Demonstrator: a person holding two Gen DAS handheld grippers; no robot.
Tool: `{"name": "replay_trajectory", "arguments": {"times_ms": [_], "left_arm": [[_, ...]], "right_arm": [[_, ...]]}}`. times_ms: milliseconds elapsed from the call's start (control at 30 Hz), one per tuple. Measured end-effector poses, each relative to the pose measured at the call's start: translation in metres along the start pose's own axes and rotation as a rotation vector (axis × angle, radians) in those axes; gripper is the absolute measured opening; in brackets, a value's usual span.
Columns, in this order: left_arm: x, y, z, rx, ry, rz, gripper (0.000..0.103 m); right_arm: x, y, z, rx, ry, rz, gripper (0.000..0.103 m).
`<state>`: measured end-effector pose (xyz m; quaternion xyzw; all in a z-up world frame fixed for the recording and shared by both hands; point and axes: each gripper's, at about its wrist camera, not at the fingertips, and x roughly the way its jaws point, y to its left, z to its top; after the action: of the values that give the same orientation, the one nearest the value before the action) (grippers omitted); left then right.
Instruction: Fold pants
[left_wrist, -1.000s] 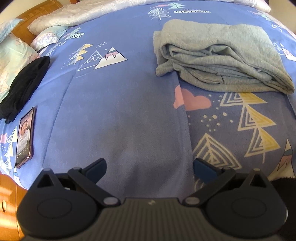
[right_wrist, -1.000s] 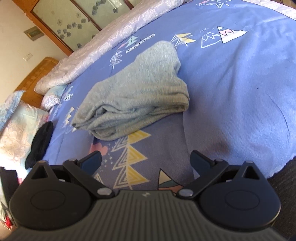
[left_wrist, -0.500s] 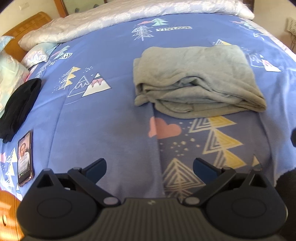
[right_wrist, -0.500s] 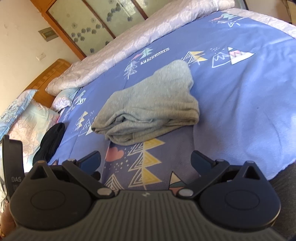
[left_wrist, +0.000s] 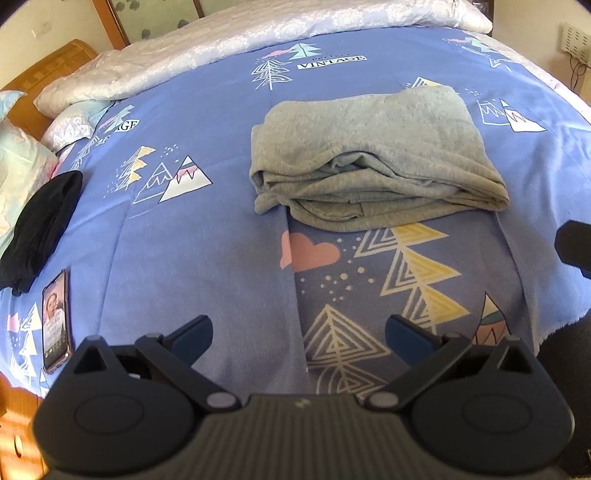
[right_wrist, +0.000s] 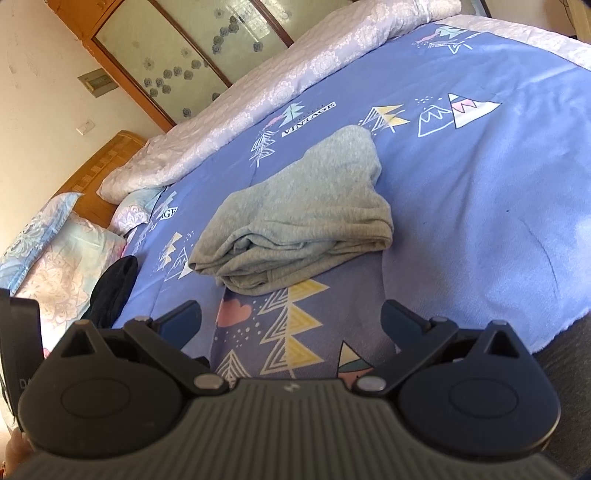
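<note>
The grey pants (left_wrist: 373, 155) lie folded into a thick rectangle on the blue patterned bedspread (left_wrist: 207, 236); they also show in the right wrist view (right_wrist: 303, 218). My left gripper (left_wrist: 298, 338) is open and empty, held back over the near edge of the bed, well short of the pants. My right gripper (right_wrist: 291, 319) is open and empty too, also back from the pants near the bed's edge. A dark part of the right gripper shows at the right border of the left wrist view (left_wrist: 574, 247).
A black garment (left_wrist: 40, 229) and a phone (left_wrist: 55, 319) lie at the left of the bed. Pillows (right_wrist: 55, 266) and a wooden headboard (right_wrist: 107, 162) are at the far left. A pale quilt (left_wrist: 258, 40) lies along the far side. A wardrobe (right_wrist: 177, 55) stands behind.
Both grippers have drawn back and risen away from the folded pants, which now look smaller and farther off. The pants have not moved.
</note>
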<state>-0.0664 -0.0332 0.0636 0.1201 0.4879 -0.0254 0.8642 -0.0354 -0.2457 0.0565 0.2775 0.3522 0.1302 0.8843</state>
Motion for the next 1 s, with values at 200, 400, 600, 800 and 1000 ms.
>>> {"name": "replay_trajectory", "arguments": {"times_ms": [200, 400, 600, 800, 1000], "left_arm": [[0.009, -0.008, 0.0, 0.009, 0.036, -0.019, 0.103], [0.008, -0.014, 0.001, 0.027, 0.028, -0.024, 0.103], [0.011, -0.018, 0.003, 0.035, 0.035, -0.029, 0.103], [0.016, -0.02, 0.002, 0.045, 0.044, -0.027, 0.103], [0.02, -0.022, 0.001, 0.049, 0.056, -0.033, 0.103]], "right_arm": [[0.006, -0.008, -0.001, 0.014, 0.043, 0.007, 0.103], [0.0, -0.016, 0.003, 0.035, 0.019, -0.008, 0.103], [0.0, -0.02, 0.004, 0.035, 0.03, -0.007, 0.103], [0.007, -0.017, -0.001, 0.014, 0.051, -0.007, 0.103], [0.008, -0.021, -0.001, 0.025, 0.055, -0.021, 0.103]]}}
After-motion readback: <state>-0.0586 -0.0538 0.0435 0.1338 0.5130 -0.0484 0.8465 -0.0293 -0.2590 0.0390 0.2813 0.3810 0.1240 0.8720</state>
